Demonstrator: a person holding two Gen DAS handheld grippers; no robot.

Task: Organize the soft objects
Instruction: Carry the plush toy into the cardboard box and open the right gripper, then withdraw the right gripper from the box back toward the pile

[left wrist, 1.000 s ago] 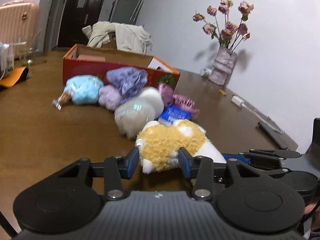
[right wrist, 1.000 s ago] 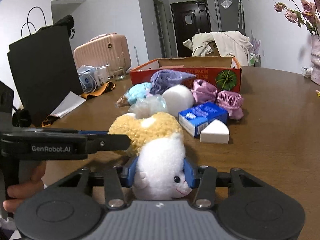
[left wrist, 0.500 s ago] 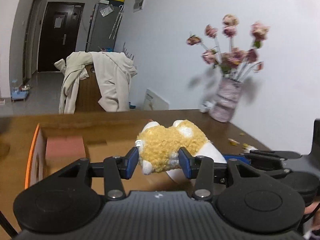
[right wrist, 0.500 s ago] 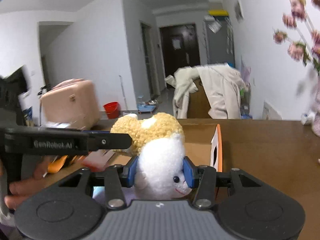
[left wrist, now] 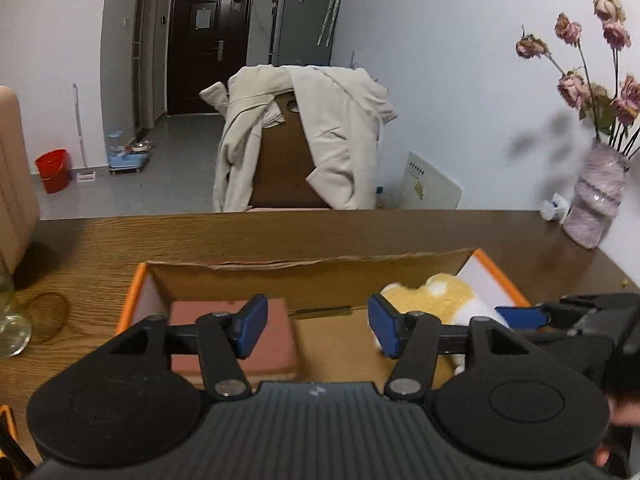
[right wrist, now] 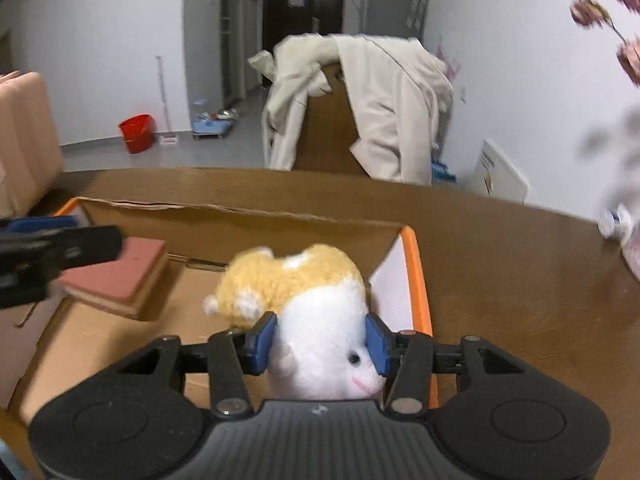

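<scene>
The right gripper (right wrist: 320,342) is closed on the white head of a yellow-and-white plush hamster toy (right wrist: 308,292), its blue pads pressed into the fur on either side. The toy sits inside an open cardboard box with orange rim (right wrist: 420,280), against the box's right end wall; whether its body rests on the box floor or hangs just above it is hard to tell. The left gripper (left wrist: 314,330) stands wide open over the same box and holds nothing, with the toy just beside its right fingertip. A flat pinkish-brown foam block (left wrist: 232,340) lies in the box's left part, well apart from the toy.

The box stands on a dark brown wood-grain counter (left wrist: 100,248), near the counter's far edge. At the far right corner of the counter is a pale pink vase with dried pink roses (left wrist: 598,204), and a crumpled white wrapper (left wrist: 554,206) lies touching or just beside its base. A clear glass vessel (left wrist: 12,320) stands at the left edge.

Beyond the far edge, a brown chair draped with a cream jacket (left wrist: 304,136) faces the counter. Behind it are a grey tiled floor, a red plastic bucket (left wrist: 52,170) by the white wall, a dark door (left wrist: 208,44), and a grey fridge (left wrist: 304,20). A white board (left wrist: 430,186) leans against the right wall.
</scene>
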